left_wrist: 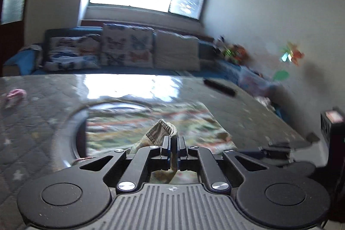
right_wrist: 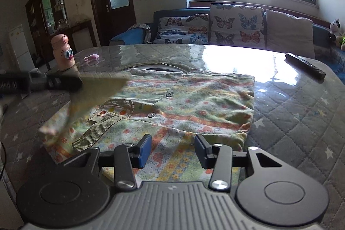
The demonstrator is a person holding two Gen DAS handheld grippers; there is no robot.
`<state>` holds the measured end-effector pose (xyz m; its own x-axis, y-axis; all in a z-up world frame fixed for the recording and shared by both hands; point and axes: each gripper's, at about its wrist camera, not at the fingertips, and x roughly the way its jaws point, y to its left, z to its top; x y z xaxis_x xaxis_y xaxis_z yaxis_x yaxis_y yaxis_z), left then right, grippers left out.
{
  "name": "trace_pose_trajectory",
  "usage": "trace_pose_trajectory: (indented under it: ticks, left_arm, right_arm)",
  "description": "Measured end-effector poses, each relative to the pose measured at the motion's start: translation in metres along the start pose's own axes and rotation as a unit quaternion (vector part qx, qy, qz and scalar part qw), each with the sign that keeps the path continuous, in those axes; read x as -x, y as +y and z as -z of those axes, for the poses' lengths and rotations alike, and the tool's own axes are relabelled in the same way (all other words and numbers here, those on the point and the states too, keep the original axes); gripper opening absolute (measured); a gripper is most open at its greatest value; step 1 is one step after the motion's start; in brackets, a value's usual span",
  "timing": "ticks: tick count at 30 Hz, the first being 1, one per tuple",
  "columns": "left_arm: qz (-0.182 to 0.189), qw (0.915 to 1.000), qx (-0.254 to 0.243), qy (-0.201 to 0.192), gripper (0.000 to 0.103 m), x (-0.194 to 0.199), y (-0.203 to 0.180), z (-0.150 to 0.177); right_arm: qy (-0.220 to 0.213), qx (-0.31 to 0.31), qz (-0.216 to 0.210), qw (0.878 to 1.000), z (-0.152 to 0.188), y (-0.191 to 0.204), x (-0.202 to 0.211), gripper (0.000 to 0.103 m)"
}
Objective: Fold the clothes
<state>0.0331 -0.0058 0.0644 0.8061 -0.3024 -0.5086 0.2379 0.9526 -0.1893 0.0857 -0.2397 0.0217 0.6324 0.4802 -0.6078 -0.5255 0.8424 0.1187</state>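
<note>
- On the quilted grey bench (right_wrist: 297, 113), under a glossy clear cover, lies a small green, yellow and orange patterned child's garment with olive corduroy trim and snap buttons (right_wrist: 194, 105); it sits near the bench middle, collar toward the window.
- Garment state: the side nearer the right gripper appears doubled over, with a straight edge and a layer lying on top; the front placket with its snaps faces up. The opposite side is not flat.
- Left gripper (left_wrist: 172, 143): jaws together, clamped on a ribbed olive cuff or hem of the garment, seen poking up between the fingers in the left wrist view. In the right wrist view this gripper (right_wrist: 64, 83) is held above the bench with a blurred triangle of cloth stretched from it, so that part is lifted clear of the surface.
- Right gripper (right_wrist: 172, 150): jaws apart, holding nothing, poised low over the garment's near edge.
- Progress, as a judgement: folding is partway; one side looks turned in, and the lifted part is in hand. Laying it down and any crosswise fold appear to be left.
- Also on the bench: black remote control (right_wrist: 306, 65), pink bottle with cartoon eyes (right_wrist: 63, 51), small pink item (right_wrist: 91, 57), all well apart from the garment.
</note>
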Motion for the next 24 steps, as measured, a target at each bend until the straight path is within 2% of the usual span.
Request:
trace_pose_trajectory:
  ticks: [4,7,8,9,11,14,16,20,23,24]
  left_arm:
    - [0.017,0.9982,-0.037,0.044,0.008,-0.022,-0.021,0.016]
    - [0.024,0.9969,-0.048,0.058,0.011,-0.023,-0.025,0.026]
    - [0.023,0.9966,-0.053,0.059,0.017,-0.021,-0.026,0.028]
    - [0.020,0.9966,-0.057,0.056,0.028,-0.018,-0.027,0.029]
    - [0.010,0.9972,-0.059,0.045,0.042,-0.012,-0.022,0.028]
    - [-0.011,0.9979,-0.057,0.030,0.044,-0.001,-0.009,0.026]
    - [-0.030,0.9980,-0.049,0.028,0.046,0.002,0.002,0.027]
    - [-0.068,0.9968,-0.032,0.028,0.047,0.009,0.025,0.028]
    - [-0.096,0.9948,-0.019,0.027,0.048,0.013,0.042,0.030]
    - [-0.106,0.9939,-0.014,0.027,0.048,0.015,0.047,0.030]
  right_arm:
    - [0.001,-0.020,-0.008,1.000,-0.001,-0.005,0.002,0.045]
    - [0.002,-0.034,-0.019,0.999,-0.003,-0.006,0.000,0.044]
    - [0.003,-0.037,-0.024,0.999,-0.004,-0.006,-0.001,0.044]
    - [0.007,-0.044,-0.031,0.999,-0.005,-0.005,-0.004,0.044]
    - [0.012,-0.050,-0.039,0.998,-0.006,-0.003,-0.009,0.044]
    - [0.024,-0.054,-0.053,0.997,-0.007,0.004,-0.022,0.043]
    - [0.034,-0.055,-0.058,0.996,-0.006,0.008,-0.028,0.039]
    - [0.058,-0.056,-0.062,0.995,-0.003,0.015,-0.044,0.037]
    - [0.069,-0.061,-0.065,0.994,-0.001,0.019,-0.048,0.029]
    - [0.068,-0.061,-0.063,0.994,-0.002,0.020,-0.047,0.023]
